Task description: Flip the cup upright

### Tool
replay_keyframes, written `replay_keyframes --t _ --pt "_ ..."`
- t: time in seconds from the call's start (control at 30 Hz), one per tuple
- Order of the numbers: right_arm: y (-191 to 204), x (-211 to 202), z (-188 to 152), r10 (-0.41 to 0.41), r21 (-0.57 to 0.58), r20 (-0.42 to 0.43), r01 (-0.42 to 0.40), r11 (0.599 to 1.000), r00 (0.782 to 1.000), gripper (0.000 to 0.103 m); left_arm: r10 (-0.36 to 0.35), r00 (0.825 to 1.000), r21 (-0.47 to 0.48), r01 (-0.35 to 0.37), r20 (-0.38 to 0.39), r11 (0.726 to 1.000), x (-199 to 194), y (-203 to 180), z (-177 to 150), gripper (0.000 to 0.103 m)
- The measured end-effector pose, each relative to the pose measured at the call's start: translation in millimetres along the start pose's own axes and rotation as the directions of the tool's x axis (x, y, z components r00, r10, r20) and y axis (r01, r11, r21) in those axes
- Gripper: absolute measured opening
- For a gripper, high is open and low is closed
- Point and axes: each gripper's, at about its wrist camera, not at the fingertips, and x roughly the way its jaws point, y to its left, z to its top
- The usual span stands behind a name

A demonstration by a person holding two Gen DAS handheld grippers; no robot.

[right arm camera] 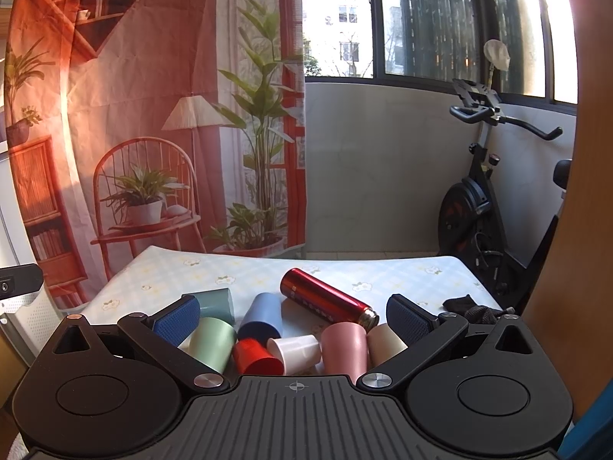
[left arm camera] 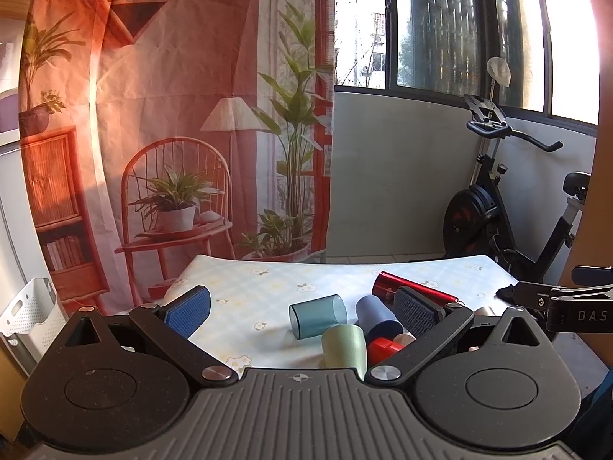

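Table (right arm camera: 345, 268) covered in a pale checked cloth with small flower prints; behind it hangs a printed backdrop (right arm camera: 153, 115) showing a chair, lamp and plants, and an exercise bike (right arm camera: 490, 199) stands by the window to the right. Cups lie in a cluster on the near part of the cloth: translucent teal cup (left arm camera: 318, 316) on its side, blue cup (right arm camera: 262, 318) tipped over, light green cup (right arm camera: 212, 341), red cup (right arm camera: 254, 356), small white cup (right arm camera: 295, 349), pink cup (right arm camera: 345, 345), beige cup (right arm camera: 385, 341). A red flask (right arm camera: 325, 301) lies on its side just behind them. A dark cloth (right arm camera: 471, 306) sits near the right edge. Left gripper (left arm camera: 302, 306): jaws spread wide, empty, teal cup between the pads and farther out. Right gripper (right arm camera: 293, 316): jaws wide, empty, cluster directly ahead between the fingers.
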Motion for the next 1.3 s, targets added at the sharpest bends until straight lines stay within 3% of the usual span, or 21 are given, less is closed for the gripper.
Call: replay_keyframes --t 1.3 --pt "-0.6 -6.4 7.1 -0.001 0.000 0.004 0.001 1.000 1.000 0.103 -0.011 1.000 -0.005 0.011 0.000 1.000 -0.8 -0.7 -0.2 0.103"
